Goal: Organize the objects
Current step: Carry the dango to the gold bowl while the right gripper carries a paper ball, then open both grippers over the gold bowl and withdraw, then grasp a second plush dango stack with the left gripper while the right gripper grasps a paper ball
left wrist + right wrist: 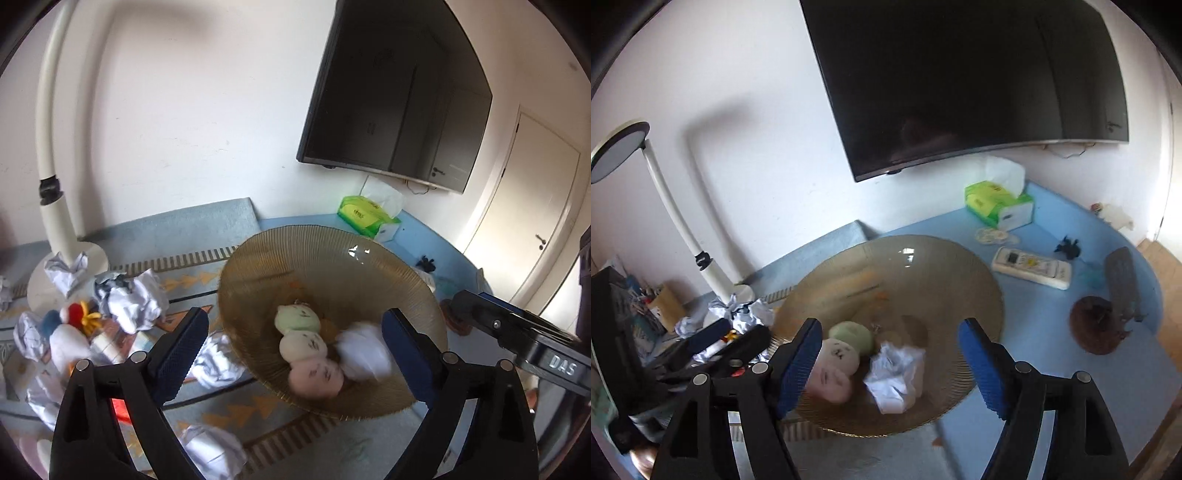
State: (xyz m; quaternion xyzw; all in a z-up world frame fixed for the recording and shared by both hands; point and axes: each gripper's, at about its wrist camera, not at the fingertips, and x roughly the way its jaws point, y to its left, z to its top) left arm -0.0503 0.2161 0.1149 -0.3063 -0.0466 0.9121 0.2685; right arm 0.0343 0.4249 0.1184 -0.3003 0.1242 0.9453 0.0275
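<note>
1. Left wrist view: the left claw [291,350] is seen spread wide, blue pads well apart, nothing gripped.
2. A round amber ribbed glass bowl [295,251] sits on the counter [424,236] between and beyond the pads. Inside it a three-ball plush skewer, green, cream and pink [304,345], lies beside a white crumpled paper ball [364,350].
3. Loose crumpled paper wads [133,299] are scattered on the patterned mat [192,280] left of the bowl, next to a small red and yellow plush toy [79,314] and the white desk lamp base [66,266].
4. A green tissue box [365,216] stands behind the bowl near the wall. The right claw's black body is seen at the right edge.
5. Right wrist view: the right claw [890,365] is seen open, empty, pads either side of the bowl's near half.
6. The bowl [923,266] holds the plush skewer [842,354] at left and the paper ball [895,376] just right of it, touching or nearly so.
7. On the blue counter [1052,332] right of the bowl: a white remote control [1030,267], a grey remote [1121,280], a brown round object [1095,328]; identity unclear.
8. The tissue box [997,203] is under the black wall-mounted screen [960,81].
</note>
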